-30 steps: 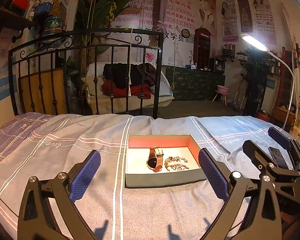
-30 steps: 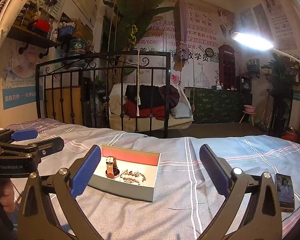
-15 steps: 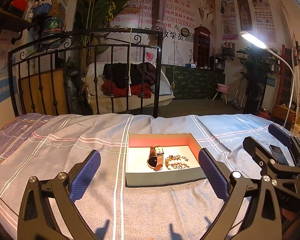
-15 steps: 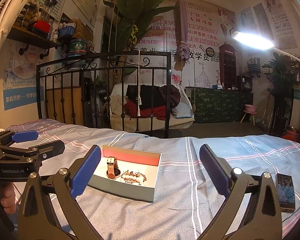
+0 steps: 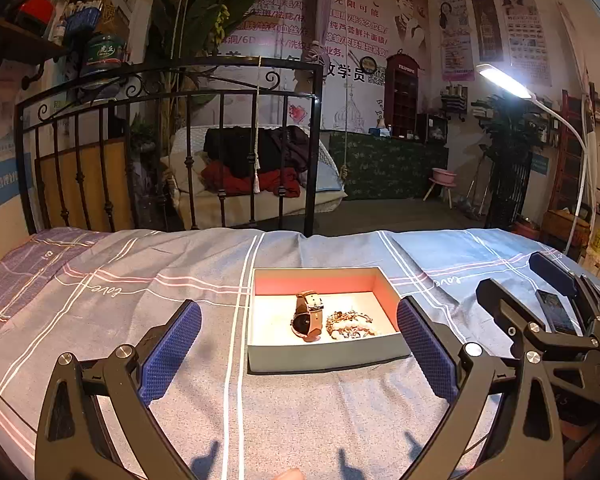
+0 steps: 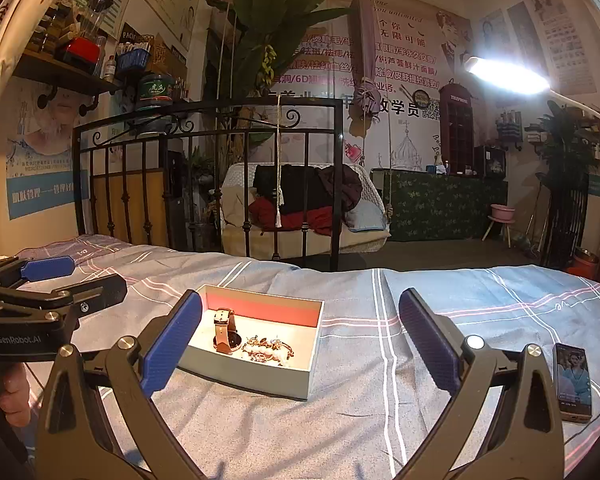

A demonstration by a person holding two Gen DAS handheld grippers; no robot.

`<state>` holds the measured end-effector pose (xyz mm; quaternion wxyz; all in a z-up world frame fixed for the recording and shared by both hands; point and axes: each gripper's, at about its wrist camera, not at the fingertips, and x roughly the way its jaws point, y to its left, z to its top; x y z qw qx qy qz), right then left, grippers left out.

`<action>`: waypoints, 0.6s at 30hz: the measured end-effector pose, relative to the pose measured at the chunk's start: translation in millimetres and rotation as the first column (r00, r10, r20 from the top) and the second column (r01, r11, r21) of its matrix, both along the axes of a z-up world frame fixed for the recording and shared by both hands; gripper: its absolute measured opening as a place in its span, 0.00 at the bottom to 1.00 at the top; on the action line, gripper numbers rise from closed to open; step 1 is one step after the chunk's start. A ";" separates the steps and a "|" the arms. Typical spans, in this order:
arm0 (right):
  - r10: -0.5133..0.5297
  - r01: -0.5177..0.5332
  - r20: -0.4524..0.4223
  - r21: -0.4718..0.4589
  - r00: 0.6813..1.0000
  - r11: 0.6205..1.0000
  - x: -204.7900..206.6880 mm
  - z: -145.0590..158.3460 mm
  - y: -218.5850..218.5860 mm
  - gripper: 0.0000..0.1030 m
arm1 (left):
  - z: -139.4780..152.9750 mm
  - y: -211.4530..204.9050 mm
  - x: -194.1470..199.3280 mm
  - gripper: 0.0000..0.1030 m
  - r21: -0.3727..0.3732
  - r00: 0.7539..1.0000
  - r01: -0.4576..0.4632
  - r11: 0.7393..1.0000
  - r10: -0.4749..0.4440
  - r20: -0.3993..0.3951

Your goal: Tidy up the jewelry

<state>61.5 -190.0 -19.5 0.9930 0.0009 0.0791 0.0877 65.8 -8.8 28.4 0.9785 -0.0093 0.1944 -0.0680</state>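
Hovering short of the box (image 5: 327,356) with both the left gripper (image 5: 298,354) and right gripper (image 6: 298,344) spread wide and empty, you should approach slowly; the watch (image 5: 307,316) and bracelets (image 5: 350,323) lie touching inside it.

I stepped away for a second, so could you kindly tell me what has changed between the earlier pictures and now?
Almost nothing. In the left wrist view the box sits marginally lower and closer, suggesting the left tool eased slightly forward. Nothing was gripped or released: both tools remain open and empty, the right tool too. The watch and beaded jewelry stay inside the box; the phone stays on the bedsheet.
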 end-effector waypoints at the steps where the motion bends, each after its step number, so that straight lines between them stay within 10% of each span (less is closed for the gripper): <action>1: -0.001 0.001 -0.001 0.001 1.000 1.000 0.0 -0.2 -0.4 0.94 | 0.9 0.3 -0.3 0.94 -0.009 1.000 0.001 1.000 -0.001 -0.001; 18: -0.004 0.004 -0.009 -0.001 1.000 1.000 -3.9 -0.5 -3.8 0.94 | 0.8 -7.5 -2.0 0.94 0.026 1.000 -0.016 1.000 0.015 0.010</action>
